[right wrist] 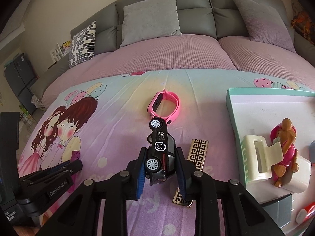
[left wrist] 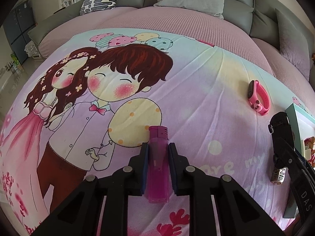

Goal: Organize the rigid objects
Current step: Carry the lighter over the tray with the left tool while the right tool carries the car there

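Note:
My left gripper [left wrist: 158,146] is shut on a purple lighter [left wrist: 158,163], held lengthwise between the pads above the cartoon bedsheet. My right gripper [right wrist: 161,151] is shut on a black toy car [right wrist: 160,153], which lies on its side with its wheels facing left. The car and right gripper also show at the right edge of the left wrist view [left wrist: 279,125]. A pink smartwatch [right wrist: 164,106] lies on the sheet just beyond the car. A gold patterned lighter [right wrist: 194,169] lies under the right finger. A mint-rimmed white box [right wrist: 234,114] stands at the right.
The box holds a cream hair claw [right wrist: 256,155], a brown and pink toy figure [right wrist: 285,147] and a white block [right wrist: 299,177]. A grey charger [right wrist: 279,210] lies beside it. Grey sofa cushions [right wrist: 149,17] and a patterned pillow [right wrist: 81,43] stand behind.

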`<state>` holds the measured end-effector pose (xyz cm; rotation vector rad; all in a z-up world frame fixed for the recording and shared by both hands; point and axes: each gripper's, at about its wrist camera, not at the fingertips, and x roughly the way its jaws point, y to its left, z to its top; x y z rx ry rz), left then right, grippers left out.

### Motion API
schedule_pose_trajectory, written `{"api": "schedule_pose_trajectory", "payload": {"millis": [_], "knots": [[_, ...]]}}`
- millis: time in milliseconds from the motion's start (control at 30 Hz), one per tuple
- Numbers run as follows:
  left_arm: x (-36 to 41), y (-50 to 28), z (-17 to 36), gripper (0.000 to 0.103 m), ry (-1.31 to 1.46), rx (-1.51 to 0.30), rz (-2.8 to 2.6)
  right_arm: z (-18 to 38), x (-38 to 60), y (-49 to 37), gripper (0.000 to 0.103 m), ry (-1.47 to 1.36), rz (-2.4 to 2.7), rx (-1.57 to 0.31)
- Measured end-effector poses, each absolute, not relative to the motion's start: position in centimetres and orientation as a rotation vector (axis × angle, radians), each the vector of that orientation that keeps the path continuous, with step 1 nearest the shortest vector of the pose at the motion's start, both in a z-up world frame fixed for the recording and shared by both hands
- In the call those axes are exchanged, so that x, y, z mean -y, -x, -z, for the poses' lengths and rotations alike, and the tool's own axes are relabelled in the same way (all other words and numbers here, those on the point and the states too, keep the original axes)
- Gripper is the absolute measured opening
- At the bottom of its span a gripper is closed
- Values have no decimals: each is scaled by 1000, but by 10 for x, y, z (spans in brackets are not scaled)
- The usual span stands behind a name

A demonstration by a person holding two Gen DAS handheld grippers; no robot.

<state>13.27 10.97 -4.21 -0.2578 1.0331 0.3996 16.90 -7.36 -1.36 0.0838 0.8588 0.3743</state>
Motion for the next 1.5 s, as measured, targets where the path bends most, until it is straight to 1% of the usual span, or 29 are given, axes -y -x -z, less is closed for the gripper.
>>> {"api": "schedule_pose_trajectory", "payload": {"millis": [200, 533, 1067, 1267, 1500], "knots": [[-102, -134, 31, 20, 264, -1003, -358, -8, 94, -157, 29, -124, -358, -807], [-71, -135, -8, 20, 227, -908, -271, -36, 134, -147, 29, -160, -286, -740], [16, -152, -40, 20, 120, -856, -66, -45, 206, -149, 29, -258, -174, -713], [53, -159, -44, 20, 86, -853, 18, -47, 238, -148, 29, -249, -78, -703], [99, -162, -42, 20, -18, -864, 84, -48, 274, -146, 29, -312, -19, -687]]}}
